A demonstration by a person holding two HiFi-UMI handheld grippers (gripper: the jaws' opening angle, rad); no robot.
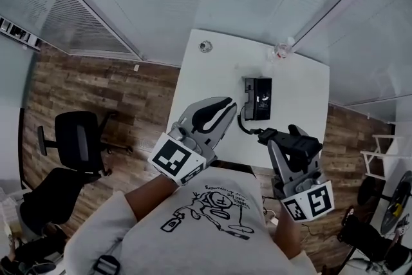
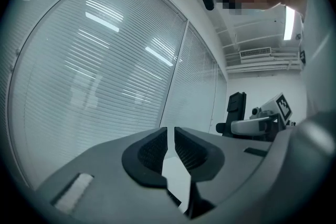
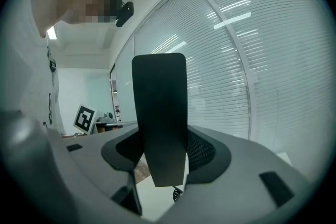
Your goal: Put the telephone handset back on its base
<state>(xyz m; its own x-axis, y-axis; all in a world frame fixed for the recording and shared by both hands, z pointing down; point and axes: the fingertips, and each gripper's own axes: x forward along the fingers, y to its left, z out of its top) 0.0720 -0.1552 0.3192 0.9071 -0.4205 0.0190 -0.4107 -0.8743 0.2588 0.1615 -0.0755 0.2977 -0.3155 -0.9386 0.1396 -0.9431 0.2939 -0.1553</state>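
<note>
Left half of the white rectangular worktop (image 1: 193, 93): bare, free passage. The black rectangular telephone base (image 1: 258, 98) stands right of centre. Its black coiled cord (image 1: 242, 119) loops from the base's near left side to the black telephone handset (image 3: 159, 113) clamped in the right tongs (image 1: 278, 138), crossing the near approach. A small round fitting (image 1: 205, 46) and a clear object (image 1: 281, 49) occupy the far corners.

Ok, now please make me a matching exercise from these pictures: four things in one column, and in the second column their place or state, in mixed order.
Things:
1. left tool
2. right tool
3. telephone base
4. office chair

Place or state:
A. stands on the wooden floor
B. shut on the handset
C. lies on the white table
D. shut, nothing between its jaws

Pairs: 1-D, 2-B, 3-C, 4-A
</note>
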